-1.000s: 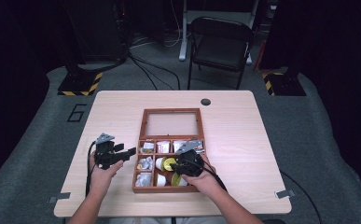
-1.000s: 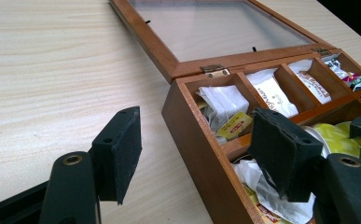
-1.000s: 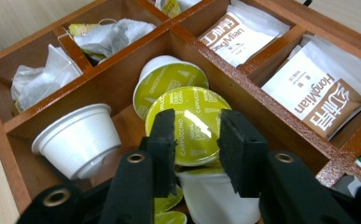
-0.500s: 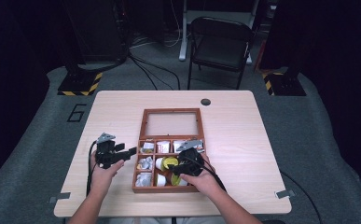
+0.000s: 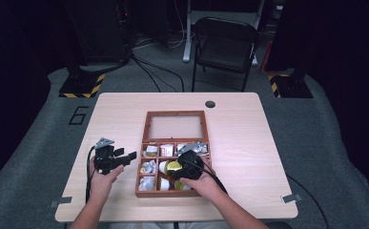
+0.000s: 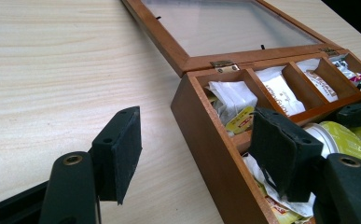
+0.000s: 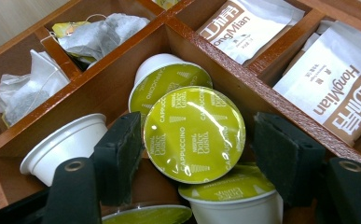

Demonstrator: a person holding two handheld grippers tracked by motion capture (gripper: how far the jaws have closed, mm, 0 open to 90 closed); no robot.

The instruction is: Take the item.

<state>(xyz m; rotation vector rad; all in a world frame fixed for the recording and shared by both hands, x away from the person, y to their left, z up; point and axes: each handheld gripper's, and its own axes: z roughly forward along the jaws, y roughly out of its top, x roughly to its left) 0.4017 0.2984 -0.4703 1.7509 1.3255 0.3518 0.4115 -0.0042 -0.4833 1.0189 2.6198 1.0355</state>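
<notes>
Your right gripper point(image 5: 184, 164) hangs over the middle of the wooden box point(image 5: 142, 168), and its jaws have just been opening: in the right gripper view the green-lidded capsule point(image 7: 194, 133) sits between the pads with a gap on the right side and the left pad at most grazing its rim, so it looks let go rather than held. It lies tilted on other capsules in the middle compartment, which suggests you are sorting capsules into that cell while sachets point(image 7: 243, 23) and tea bags point(image 7: 99, 35) keep to their own. Your left gripper point(image 5: 117, 157) rests on the bench point(image 5: 268, 143) just beside the box's left wall, jaws apart and empty, perhaps waiting or ready to steady the box. The high view gives you the layout: lid point(image 5: 175, 126) folded flat away from you, both hands near the front edge. The right gripper view adds the capsule's lean and the pad gaps; the left gripper view shows the box's outer wall point(image 6: 215, 154) and the hinge point(image 6: 224, 66).
</notes>
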